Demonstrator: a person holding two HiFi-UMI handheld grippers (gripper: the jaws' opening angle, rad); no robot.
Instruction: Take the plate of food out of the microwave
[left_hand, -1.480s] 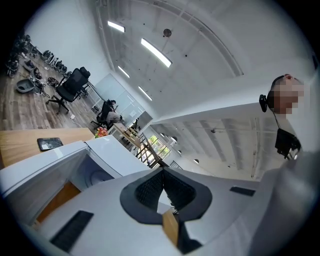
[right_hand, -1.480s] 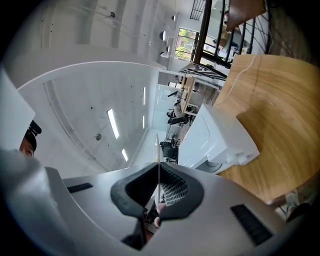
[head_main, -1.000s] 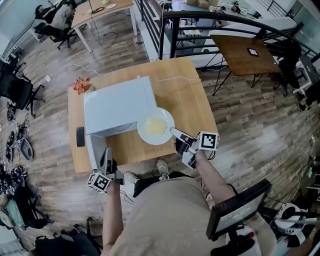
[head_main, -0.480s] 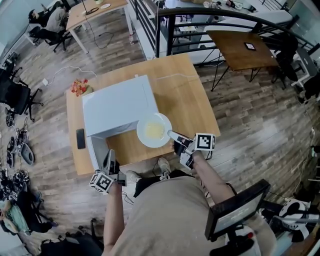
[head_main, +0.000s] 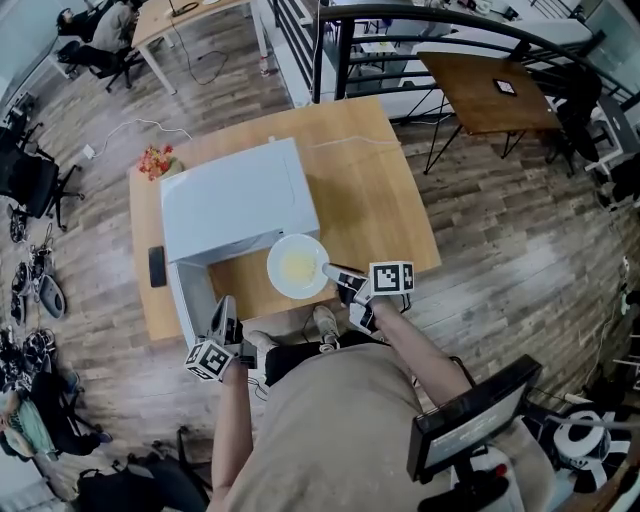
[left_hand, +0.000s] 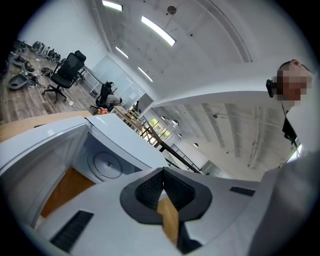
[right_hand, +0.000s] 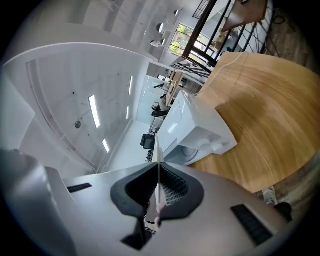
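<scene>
The white plate (head_main: 297, 266) with yellow food hangs over the wooden table (head_main: 375, 200), just in front of the white microwave (head_main: 235, 200). My right gripper (head_main: 332, 270) is shut on the plate's near rim. In the right gripper view the plate (right_hand: 156, 150) shows edge-on as a thin white line between the shut jaws (right_hand: 158, 172). The microwave door (head_main: 184, 300) stands open at the left. My left gripper (head_main: 225, 306) is beside the door, shut with nothing in it (left_hand: 161, 175). Its view looks into the microwave cavity at the turntable (left_hand: 106, 164).
A bunch of red flowers (head_main: 158, 160) and a small black object (head_main: 156, 266) lie on the table's left side. The person's shoes (head_main: 325, 328) are below the table's front edge. A metal railing (head_main: 420, 25) and another wooden table (head_main: 485, 95) stand behind.
The right gripper has sunk toward the tabletop with the plate in it and drawn it slightly nearer. The left gripper has dropped a little beside the open door.
</scene>
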